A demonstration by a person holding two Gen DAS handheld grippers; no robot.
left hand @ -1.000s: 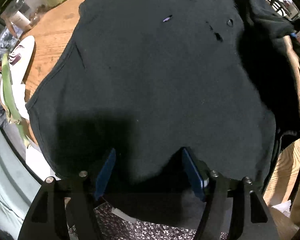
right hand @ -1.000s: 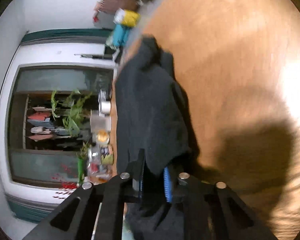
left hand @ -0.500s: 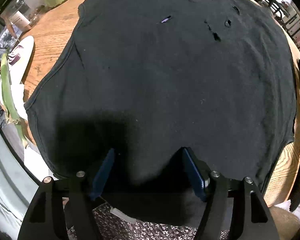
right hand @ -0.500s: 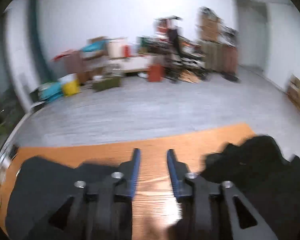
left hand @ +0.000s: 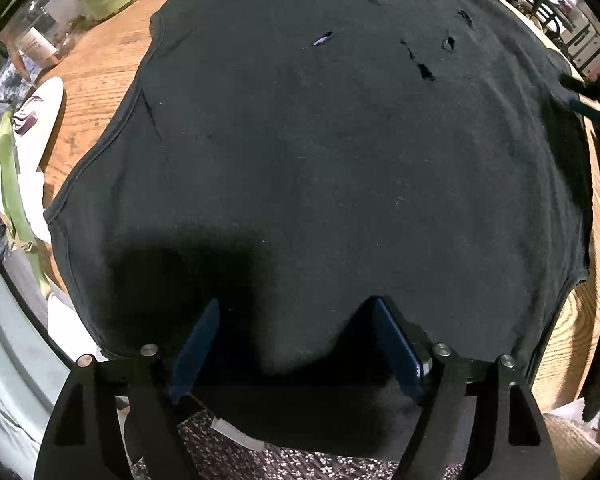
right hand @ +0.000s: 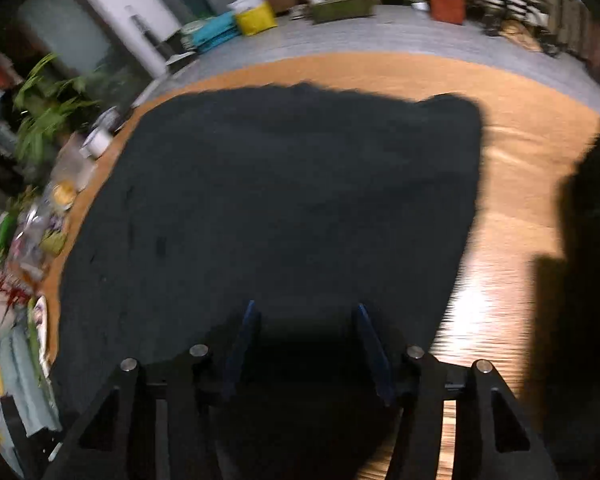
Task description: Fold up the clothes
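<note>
A black shirt (left hand: 320, 168) of soft matte knit lies spread flat on the wood-grain tabletop (left hand: 96, 76), covering most of it; a stitched hem runs along its left edge, and a scatter of small ragged holes (left hand: 424, 72) marks the far part of the cloth. Its long axis runs away from the left camera, near edge by the fingers, far edge toward the room. The left gripper (left hand: 296, 308) points straight down over the near edge, its blue-padded fingers (left hand: 198, 344) spread wide, jaws having just been opening, a soft hump of cloth rising between them but not pinched. The right gripper (right hand: 304, 312), seen blurred, tilts steeply down over the near right part of the shirt (right hand: 284, 200), its fingers (right hand: 244, 332) apart, jaws having just been opening, with cloth below them and nothing gripped. At the left tabletop edge stand glass jars (left hand: 40, 36) and a white oval plate (left hand: 36, 120).
</note>
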